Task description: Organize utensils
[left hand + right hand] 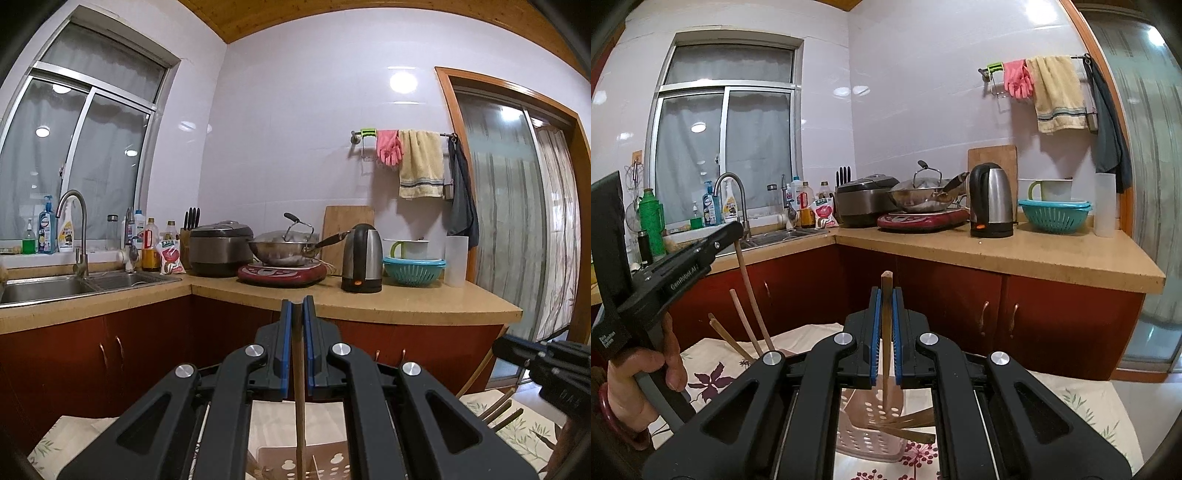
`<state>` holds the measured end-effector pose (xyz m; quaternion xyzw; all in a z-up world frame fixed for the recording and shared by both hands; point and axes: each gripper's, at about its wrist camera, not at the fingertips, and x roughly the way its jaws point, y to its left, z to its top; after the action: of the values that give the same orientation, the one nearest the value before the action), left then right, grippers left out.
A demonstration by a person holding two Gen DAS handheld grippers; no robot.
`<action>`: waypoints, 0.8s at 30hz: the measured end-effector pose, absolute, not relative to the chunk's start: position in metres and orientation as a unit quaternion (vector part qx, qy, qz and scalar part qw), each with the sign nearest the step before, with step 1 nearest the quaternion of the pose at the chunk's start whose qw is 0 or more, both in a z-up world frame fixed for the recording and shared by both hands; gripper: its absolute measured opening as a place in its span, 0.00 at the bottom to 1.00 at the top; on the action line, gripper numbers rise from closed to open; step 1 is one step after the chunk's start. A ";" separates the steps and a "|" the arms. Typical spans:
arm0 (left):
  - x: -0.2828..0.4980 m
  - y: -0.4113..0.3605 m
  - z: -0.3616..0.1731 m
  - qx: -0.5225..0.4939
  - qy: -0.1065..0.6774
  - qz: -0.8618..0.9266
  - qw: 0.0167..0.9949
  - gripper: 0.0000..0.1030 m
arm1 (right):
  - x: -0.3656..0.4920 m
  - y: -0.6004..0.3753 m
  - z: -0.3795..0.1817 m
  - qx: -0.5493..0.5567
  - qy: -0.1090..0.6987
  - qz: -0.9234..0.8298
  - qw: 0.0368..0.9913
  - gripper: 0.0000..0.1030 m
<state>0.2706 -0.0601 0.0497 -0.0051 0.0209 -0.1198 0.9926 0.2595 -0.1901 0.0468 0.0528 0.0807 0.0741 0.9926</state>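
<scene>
My left gripper (298, 306) is shut on a wooden chopstick (300, 406) that hangs down over a pink perforated utensil holder (280, 463). My right gripper (885, 295) is shut on another wooden chopstick (885, 325), upright, its lower end above the pink perforated holder (864, 439). Several chopsticks (916, 424) lie in and beside that holder. In the right wrist view the left gripper (733, 230) shows at the left, gripping its chopstick (750, 288), with more chopsticks (742, 325) standing below it.
A floral tablecloth (713, 373) covers the table under the holder. Behind is a kitchen counter (1015, 251) with kettle (991, 201), wok (923, 195), rice cooker (864, 199), teal colander (1054, 214) and sink (44, 288). Red cabinets (953, 302) stand below.
</scene>
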 end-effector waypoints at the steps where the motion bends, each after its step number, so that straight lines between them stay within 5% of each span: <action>1: 0.271 -0.060 0.049 -0.005 0.023 -0.120 0.993 0.07 | 0.257 -0.190 0.046 0.053 0.082 0.075 0.992 0.06; 11: 0.278 -0.063 0.036 0.002 0.052 -0.127 0.990 0.09 | 0.275 -0.190 0.027 0.070 0.135 0.089 0.984 0.10; 15: 0.270 -0.063 0.031 -0.003 0.053 -0.128 0.990 0.45 | 0.268 -0.194 0.024 0.083 0.134 0.082 0.984 0.26; 24: 0.233 -0.060 0.031 -0.012 0.060 -0.118 0.991 0.75 | 0.227 -0.195 0.025 0.090 0.123 0.052 0.987 0.54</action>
<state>0.2325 -0.0604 0.0311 -0.0119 0.0601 -0.1182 0.9911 0.2274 -0.1950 0.0250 0.0896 0.1226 0.0522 0.9870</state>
